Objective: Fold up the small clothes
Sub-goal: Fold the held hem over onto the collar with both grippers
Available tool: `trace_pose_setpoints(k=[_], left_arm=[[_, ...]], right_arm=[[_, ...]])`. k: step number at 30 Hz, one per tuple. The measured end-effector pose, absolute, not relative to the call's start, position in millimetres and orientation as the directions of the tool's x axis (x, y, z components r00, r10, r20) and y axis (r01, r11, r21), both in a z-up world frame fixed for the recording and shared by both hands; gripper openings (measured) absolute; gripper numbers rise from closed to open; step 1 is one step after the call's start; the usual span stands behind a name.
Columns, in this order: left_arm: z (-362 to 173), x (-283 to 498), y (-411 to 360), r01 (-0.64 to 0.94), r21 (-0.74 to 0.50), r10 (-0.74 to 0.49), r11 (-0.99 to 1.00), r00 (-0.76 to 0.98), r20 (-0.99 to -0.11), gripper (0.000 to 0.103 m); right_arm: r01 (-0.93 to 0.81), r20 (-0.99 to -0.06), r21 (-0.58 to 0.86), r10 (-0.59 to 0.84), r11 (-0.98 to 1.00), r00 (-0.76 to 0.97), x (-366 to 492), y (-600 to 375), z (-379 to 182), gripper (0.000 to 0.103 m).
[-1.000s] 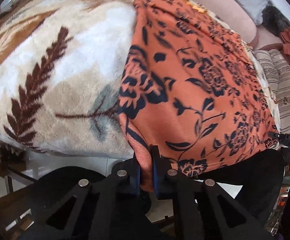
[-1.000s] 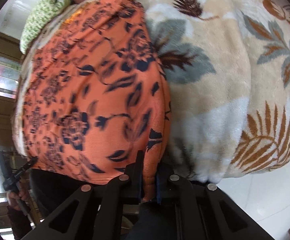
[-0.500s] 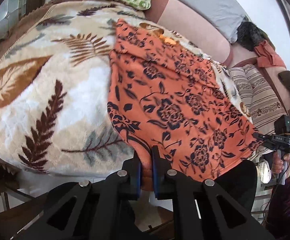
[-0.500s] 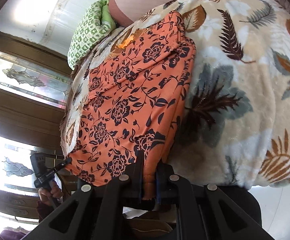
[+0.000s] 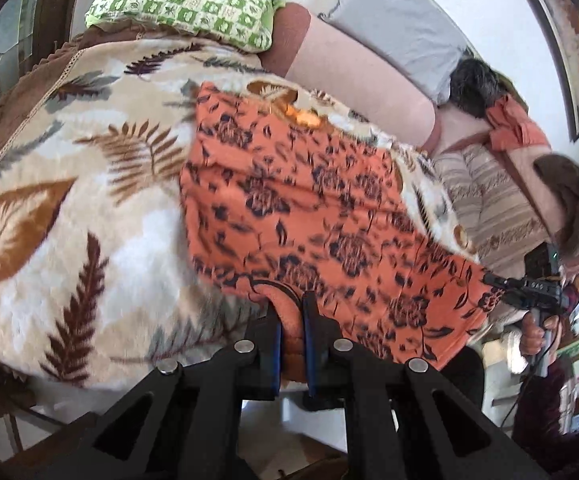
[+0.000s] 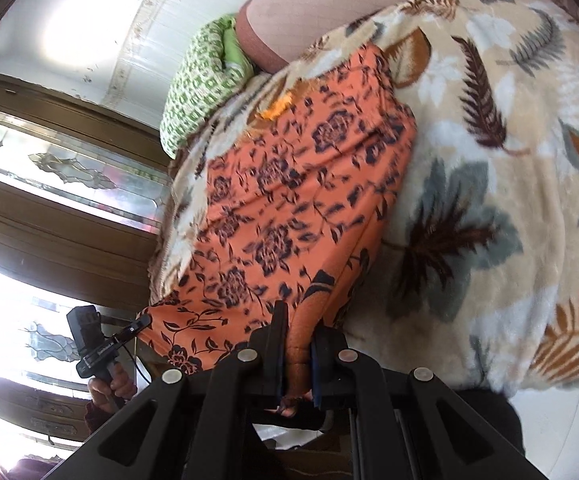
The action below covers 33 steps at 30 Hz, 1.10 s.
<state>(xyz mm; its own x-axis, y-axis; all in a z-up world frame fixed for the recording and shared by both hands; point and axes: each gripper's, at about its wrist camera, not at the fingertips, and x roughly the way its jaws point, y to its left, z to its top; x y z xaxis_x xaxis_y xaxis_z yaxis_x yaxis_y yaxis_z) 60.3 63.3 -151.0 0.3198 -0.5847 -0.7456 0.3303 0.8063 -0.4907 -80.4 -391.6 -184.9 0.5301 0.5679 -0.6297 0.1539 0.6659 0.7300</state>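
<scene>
Your left gripper (image 5: 291,312) is clamped on the near left corner of the orange floral garment (image 5: 309,216), with a fold of the cloth bunched between its blue pads (image 5: 276,354). To the left of that corner lies only the leaf-patterned blanket (image 5: 61,208), and a green checked pillow (image 5: 185,0) sits at its far left end.

The garment itself is spread along the blanket, running from the near edge, where you hold it, towards the far end just short of the pink bolster (image 5: 353,80). Its near hem is lifted off the blanket and stretched between your two grippers; the rest lies on the blanket. A small bright orange scrap (image 5: 303,116) shows on the blanket at the garment's far edge.

Further right, your right gripper (image 6: 298,322) is pinched tight on the other near corner, the cloth pressed between its pads (image 6: 316,364). In the left wrist view you see that gripper at the right edge with your right hand (image 5: 533,332) around its handle; in the right wrist view your left hand (image 6: 107,386) holds the other one low on the left. Beyond the garment's right side, more blanket spreads away. A grey pillow (image 5: 393,28) and a striped cushion (image 5: 489,208) lie far right.
</scene>
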Motion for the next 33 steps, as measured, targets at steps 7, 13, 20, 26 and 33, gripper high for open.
trace_pose_setpoints(k=[7,13,20,26,33], left_arm=[[-141,156,68,0.252,-0.534,-0.590,0.807,0.355,-0.725,0.009],[-151,278,53,0.174,-0.534,-0.557,0.828,0.366,-0.745,0.009],[-200,415,19,0.080,-0.493,-0.483,0.867,0.381,-0.788,0.009],[-261,448,14,-0.024,-0.522,-0.483,0.853,0.344,-0.805,0.014],[-218,400,59,-0.048,-0.605,-0.463,0.795,0.596,-0.656,0.051]], right_arm=[[0.160,-0.586,0.756,0.547,0.635,0.597,-12,-429,-161,0.010],[0.222,-0.580,0.761,0.488,0.609,0.652,93,-461,-156,0.010],[0.397,-0.623,0.737,0.322,0.547,0.713,219,-499,-198,0.010],[0.513,-0.606,0.791,0.312,0.334,0.732,258,-527,-278,0.014],[0.402,-0.452,0.874,0.151,0.273,0.879,209,-553,-262,0.086]])
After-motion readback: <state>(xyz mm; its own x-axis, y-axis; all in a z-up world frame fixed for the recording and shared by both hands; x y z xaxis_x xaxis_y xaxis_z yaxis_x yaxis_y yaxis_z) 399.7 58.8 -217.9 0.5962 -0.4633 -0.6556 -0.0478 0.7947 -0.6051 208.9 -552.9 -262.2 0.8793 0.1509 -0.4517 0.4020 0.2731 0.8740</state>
